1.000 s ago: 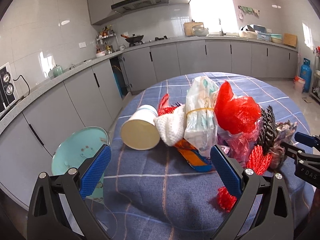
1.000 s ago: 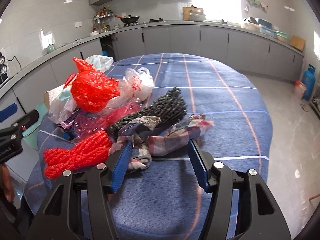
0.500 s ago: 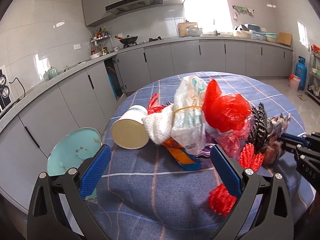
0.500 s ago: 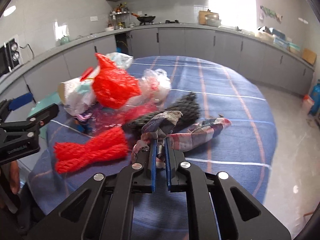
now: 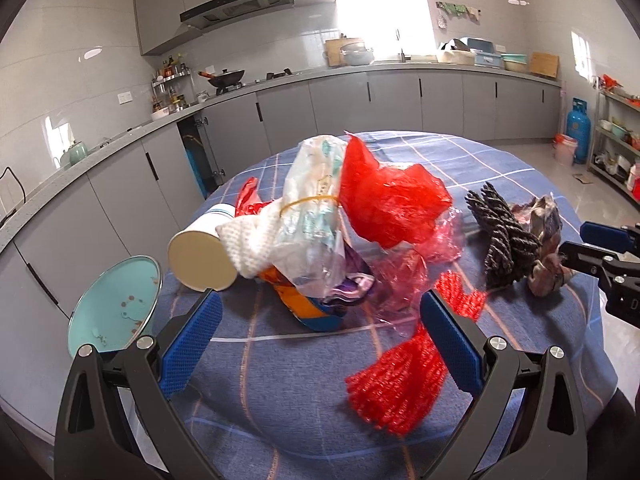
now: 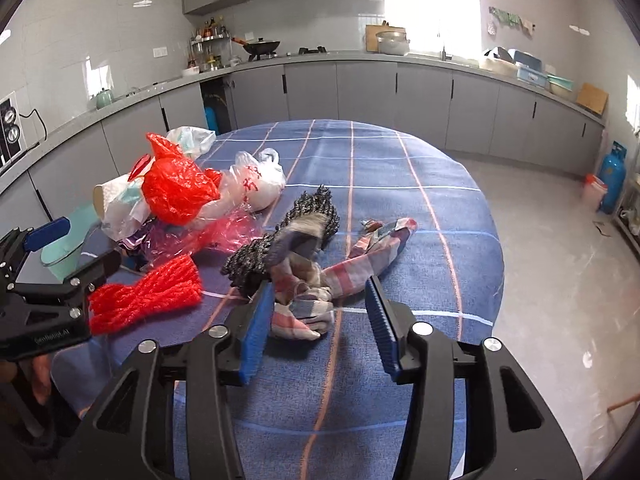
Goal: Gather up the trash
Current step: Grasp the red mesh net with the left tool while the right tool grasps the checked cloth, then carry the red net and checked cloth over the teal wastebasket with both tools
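A trash pile lies on the blue checked table: a tipped paper cup, a clear bag with a rubber band, a red plastic bag, red mesh and a black knit piece. My left gripper is open in front of the pile, an orange wrapper just beyond its pads. My right gripper is opening. A crumpled plaid cloth lies loose between its blue pads, close to the left one. Each gripper shows at the edge of the other view, the right gripper and the left gripper.
A teal round dish sits beside the table's left edge. A white bag with red print lies behind the pile. Grey kitchen cabinets run along the back walls. A blue gas cylinder stands on the floor at right.
Half a second ago my right gripper was shut on the plaid cloth; its jaws now stand apart with the cloth loose between them. My left gripper has edged closer to the pile.
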{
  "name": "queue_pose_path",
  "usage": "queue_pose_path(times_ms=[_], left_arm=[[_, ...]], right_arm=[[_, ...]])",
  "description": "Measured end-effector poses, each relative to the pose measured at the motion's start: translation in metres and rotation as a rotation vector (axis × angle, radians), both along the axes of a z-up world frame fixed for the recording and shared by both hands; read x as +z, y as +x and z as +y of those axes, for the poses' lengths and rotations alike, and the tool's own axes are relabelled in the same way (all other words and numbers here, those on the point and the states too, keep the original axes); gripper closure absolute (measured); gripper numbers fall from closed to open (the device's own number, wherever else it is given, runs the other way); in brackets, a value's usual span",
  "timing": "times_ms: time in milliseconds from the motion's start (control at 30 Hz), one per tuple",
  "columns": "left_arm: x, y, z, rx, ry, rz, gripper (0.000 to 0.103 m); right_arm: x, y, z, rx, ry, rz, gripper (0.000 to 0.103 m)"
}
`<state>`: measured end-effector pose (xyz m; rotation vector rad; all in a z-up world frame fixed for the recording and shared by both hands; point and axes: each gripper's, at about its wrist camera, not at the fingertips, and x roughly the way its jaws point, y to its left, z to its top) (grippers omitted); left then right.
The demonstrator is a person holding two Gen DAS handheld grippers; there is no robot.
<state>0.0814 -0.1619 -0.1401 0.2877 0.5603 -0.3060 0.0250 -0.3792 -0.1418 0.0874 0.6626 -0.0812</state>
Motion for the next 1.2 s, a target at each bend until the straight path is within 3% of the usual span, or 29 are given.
queue_pose_path(times_ms=[133,267,467,633,800,867,1100,1200], left_arm=[[-0.006,-0.003,-0.004,-0.019,0.012,0.009,0.006],[-0.010,-0.003,-0.005,-0.030,0.012,0.026,0.006],[-0.016,-0.003,-0.011,-0.058,0.015,0.059,0.006],[-0.021,0.003,-0.012,-0.071,0.007,0.099,0.020],[-0.023,-0.001,-0.019,-0.123,0.009,0.121,0.043],[-0.024,-0.002,-0.023,-0.154,0.008,0.141,0.043],[-0.027,-0.010,-0.035,-0.223,0.007,0.149,0.087],[-0.025,-0.011,-0.035,-0.236,-0.003,0.148,0.092]], right_arm=[[-0.015,0.006,0.003,0.023,0.003,0.026,0.055],[-0.012,0.006,0.013,0.077,-0.022,0.033,0.080],[-0.010,0.005,0.016,0.109,0.002,0.036,0.088],[-0.011,0.004,0.015,0.099,0.007,0.029,0.088],[-0.012,0.004,0.016,0.097,0.003,0.028,0.088],[-0.013,0.004,0.014,0.088,0.015,0.027,0.086],[-0.017,0.006,0.013,0.082,0.037,0.032,0.079],[-0.014,0.004,0.015,0.093,0.016,0.027,0.086]])
